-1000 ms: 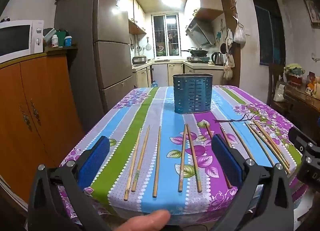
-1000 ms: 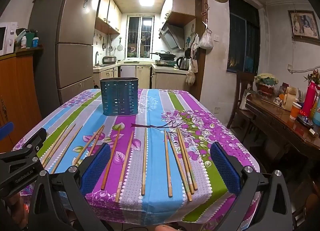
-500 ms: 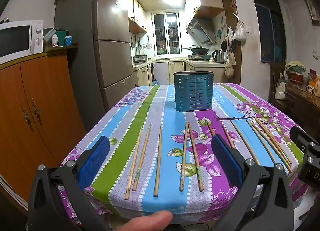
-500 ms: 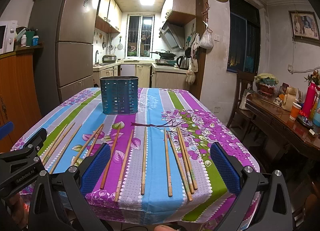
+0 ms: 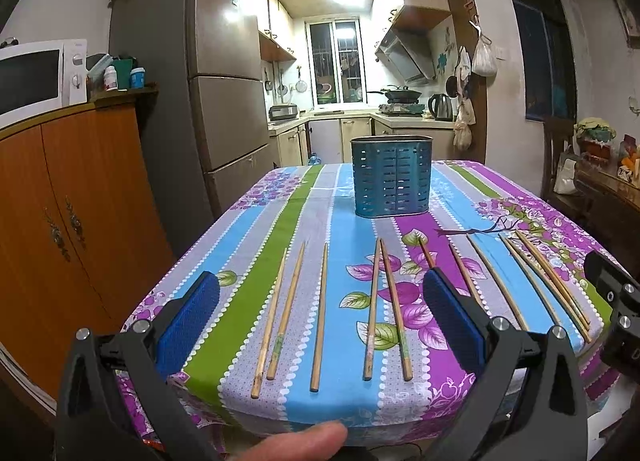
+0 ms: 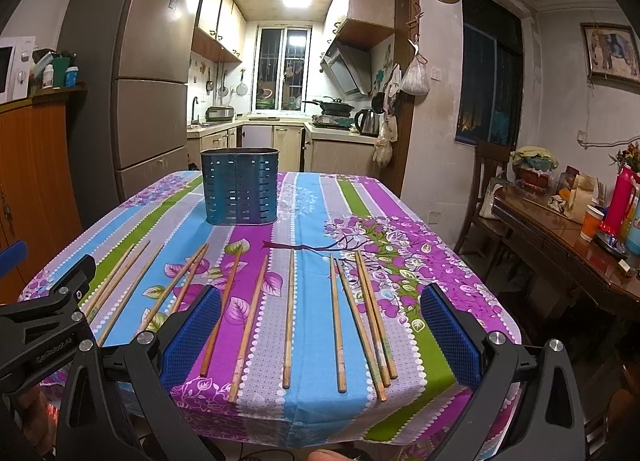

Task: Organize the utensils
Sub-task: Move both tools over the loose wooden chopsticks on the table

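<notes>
Left wrist view: left gripper (image 5: 320, 315) spread, empty, over near chopsticks (image 5: 320, 313), blue slotted holder (image 5: 391, 177) far centre; right wrist view: right gripper (image 6: 320, 331) likewise spread—best pinch one stick mid-length.

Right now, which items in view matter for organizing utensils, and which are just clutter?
Job:
- chopsticks lying loose across the tablecloth
- blue slotted holder, upright beyond them
- left gripper and right gripper, both open

Lying about:
- microwave
- kettle
- orange cup and red bottle on the side table
</notes>
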Motion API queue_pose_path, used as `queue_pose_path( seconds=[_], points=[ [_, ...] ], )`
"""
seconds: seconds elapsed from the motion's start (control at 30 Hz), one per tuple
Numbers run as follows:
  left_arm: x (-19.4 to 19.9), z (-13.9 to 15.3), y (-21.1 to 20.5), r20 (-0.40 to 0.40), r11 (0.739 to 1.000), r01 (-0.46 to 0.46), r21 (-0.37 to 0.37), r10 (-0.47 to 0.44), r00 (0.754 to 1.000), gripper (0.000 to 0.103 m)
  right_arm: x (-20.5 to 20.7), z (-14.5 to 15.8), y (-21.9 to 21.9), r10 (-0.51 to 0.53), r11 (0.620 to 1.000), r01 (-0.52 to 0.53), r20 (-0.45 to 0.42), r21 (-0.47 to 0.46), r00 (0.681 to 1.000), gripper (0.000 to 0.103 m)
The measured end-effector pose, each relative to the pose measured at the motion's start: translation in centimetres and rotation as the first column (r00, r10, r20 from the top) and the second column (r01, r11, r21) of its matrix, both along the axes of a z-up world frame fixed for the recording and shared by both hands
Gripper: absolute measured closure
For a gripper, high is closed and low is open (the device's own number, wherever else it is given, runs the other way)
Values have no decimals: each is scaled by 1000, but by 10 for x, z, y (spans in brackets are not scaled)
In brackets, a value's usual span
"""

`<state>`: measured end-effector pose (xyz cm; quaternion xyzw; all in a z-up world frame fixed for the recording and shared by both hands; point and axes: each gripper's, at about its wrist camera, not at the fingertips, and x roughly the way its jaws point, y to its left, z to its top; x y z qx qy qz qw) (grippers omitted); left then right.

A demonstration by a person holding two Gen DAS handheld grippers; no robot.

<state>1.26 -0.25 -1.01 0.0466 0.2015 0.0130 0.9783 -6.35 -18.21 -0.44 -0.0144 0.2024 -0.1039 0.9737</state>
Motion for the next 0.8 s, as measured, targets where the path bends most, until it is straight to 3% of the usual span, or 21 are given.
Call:
queue_pose_path(
  seconds=[0.5,0.8],
  points=[
    [12,-7,7,-35,1000,-21,-1,21,999,5,12,-4,6,11,1000,-12,-33,-21,999,3],
    [15,-7,9,-42,999,-34,-1,34,999,5,13,-6,-6,4,998,-4,2,67,1000,3]
  ],
)
